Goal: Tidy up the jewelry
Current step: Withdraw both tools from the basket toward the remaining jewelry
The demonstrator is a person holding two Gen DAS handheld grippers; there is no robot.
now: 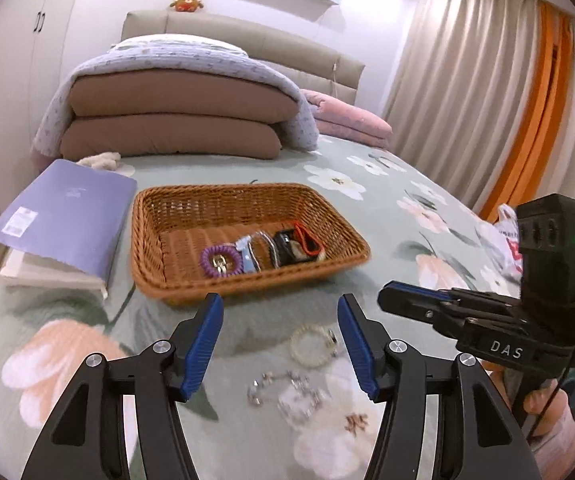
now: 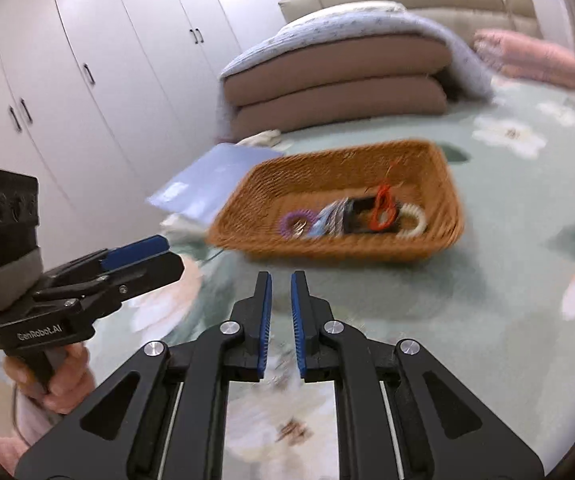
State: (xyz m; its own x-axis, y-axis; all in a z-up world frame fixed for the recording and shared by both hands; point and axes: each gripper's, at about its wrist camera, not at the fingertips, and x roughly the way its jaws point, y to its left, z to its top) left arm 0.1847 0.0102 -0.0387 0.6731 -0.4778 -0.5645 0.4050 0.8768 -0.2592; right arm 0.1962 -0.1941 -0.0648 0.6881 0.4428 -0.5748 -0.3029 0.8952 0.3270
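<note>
A brown wicker basket [image 1: 247, 286] sits on the floral bedspread. It holds a purple coil bracelet [image 1: 221, 260], a light blue piece [image 1: 245, 254], a black item [image 1: 287, 246] and a red loop [image 1: 309, 236]. A white bead bracelet [image 1: 311, 344] and a silver chain bracelet [image 1: 283, 390] lie on the bedspread in front of the basket, below my left gripper [image 1: 279, 304], which is open and empty. My right gripper [image 2: 281, 280] faces the basket [image 2: 327, 246] with a narrow gap between its pads and nothing in it. A white coil bracelet [image 2: 413, 220] also lies in the basket.
A purple book [image 1: 71, 216] lies left of the basket. Folded brown quilts [image 1: 175, 120] and a pink pillow [image 1: 347, 116] are stacked behind it. A plastic bag [image 1: 503, 236] lies at the right, and white wardrobe doors [image 2: 67, 80] stand on the left.
</note>
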